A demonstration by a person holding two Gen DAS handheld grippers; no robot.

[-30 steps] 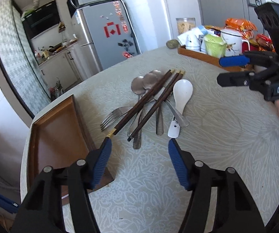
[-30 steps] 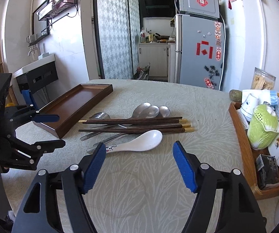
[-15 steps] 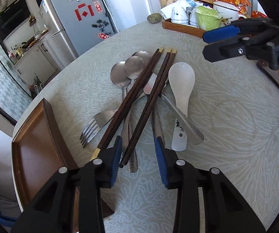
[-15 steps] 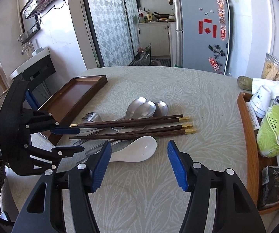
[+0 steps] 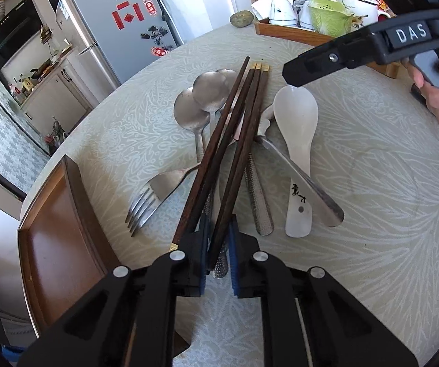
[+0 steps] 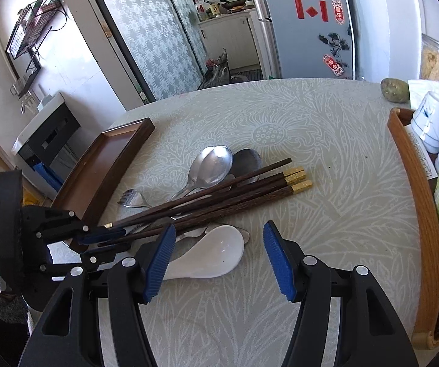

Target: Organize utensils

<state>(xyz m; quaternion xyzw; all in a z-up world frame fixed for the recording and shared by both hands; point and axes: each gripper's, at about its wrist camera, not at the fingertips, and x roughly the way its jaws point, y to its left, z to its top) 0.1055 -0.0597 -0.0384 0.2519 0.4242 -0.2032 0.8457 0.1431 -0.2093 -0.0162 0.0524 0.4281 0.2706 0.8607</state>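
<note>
Here left gripper (image 5: 217,246) jaws clenched on chopsticks (image 5: 231,140) atop spoons (image 5: 202,104); right gripper (image 6: 217,258) jaws released above ceramic spoon (image 6: 210,252).

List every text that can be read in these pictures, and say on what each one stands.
"DAS": white letters on the right gripper.
Black brush mark on the white spoon handle: not readable.
Red stickers on the fridge: too blurred.
Gold ends of the chopsticks: engraving too small.

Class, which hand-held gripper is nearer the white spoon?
Right. The right hand-held gripper hangs open just above the white spoon; the left hand-held gripper is off to the side, shut on the chopsticks.
</note>
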